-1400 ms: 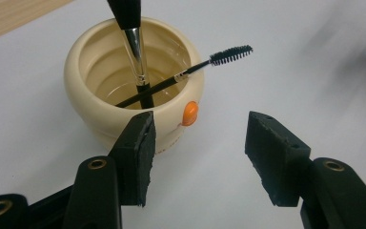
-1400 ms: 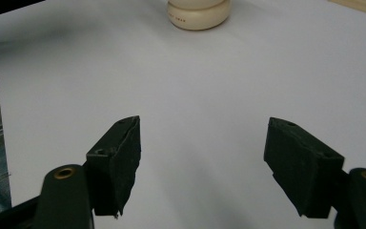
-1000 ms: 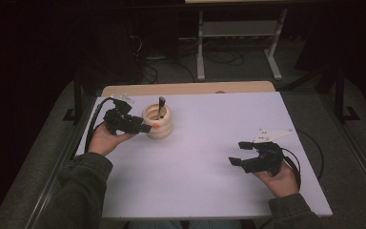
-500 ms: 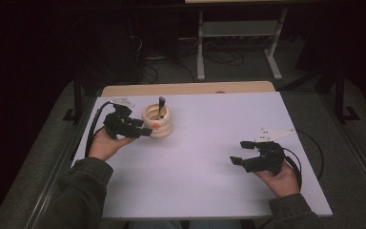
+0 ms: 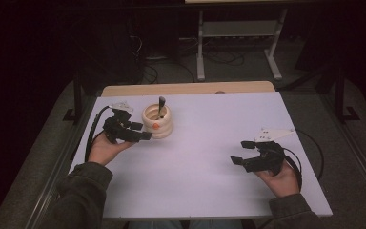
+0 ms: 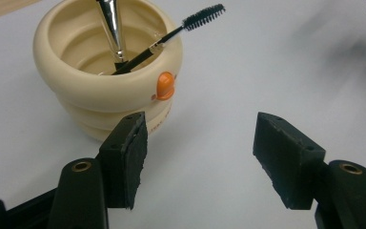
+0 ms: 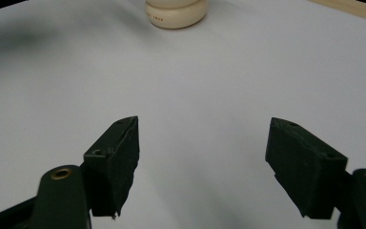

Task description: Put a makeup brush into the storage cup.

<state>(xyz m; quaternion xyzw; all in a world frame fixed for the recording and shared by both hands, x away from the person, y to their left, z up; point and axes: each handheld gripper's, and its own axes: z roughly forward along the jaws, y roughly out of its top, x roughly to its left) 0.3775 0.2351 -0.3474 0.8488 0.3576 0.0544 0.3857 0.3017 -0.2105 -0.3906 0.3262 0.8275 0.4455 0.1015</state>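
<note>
The left gripper [image 6: 200,143], jaws just opening wide and empty, sits beside the glossy, ribbed cream holder [image 6: 107,71]; the right gripper [image 7: 202,162] likewise gapes empty.

A white rectangular tabletop [image 5: 209,157] is seen under bright light, edged at its far side by a pale wooden strip [image 5: 188,88]. Grey carpeted floor [image 5: 310,109] is spread around it. Beyond, a grey metal stand [image 5: 238,47] and tangled black cables [image 5: 162,67] are left in a dark room.
</note>
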